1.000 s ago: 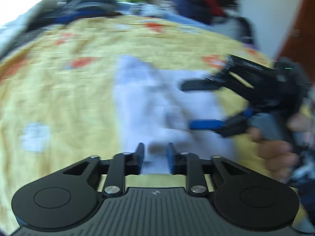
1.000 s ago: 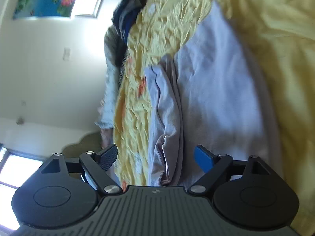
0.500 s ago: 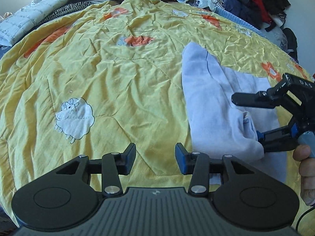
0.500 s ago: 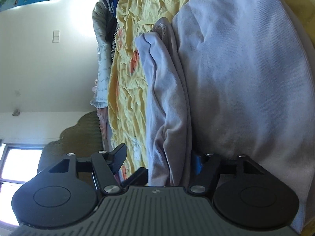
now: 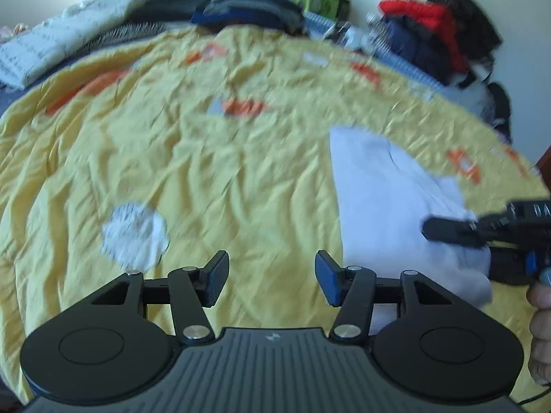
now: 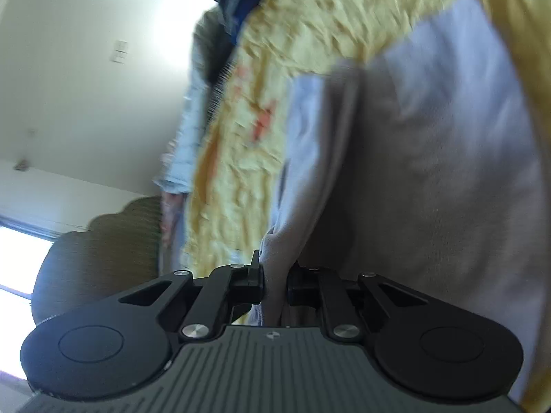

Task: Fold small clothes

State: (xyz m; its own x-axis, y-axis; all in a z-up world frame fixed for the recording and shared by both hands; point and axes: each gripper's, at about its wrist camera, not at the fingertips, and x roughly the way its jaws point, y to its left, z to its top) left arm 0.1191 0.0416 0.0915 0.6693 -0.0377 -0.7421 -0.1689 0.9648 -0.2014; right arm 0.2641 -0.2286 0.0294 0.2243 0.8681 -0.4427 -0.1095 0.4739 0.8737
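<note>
Right tongs (image 6: pixel 274 284) closing on pale garment (image 6: pixel 430 179), casing lettering (image 5: pixel 539 210) possibly "DA"

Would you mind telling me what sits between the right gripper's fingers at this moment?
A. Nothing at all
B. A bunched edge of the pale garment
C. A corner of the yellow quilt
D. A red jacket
B: in the right wrist view the right gripper is closing its jaws on a bunched fold of the pale garment, which lies on the yellow quilt.
</note>
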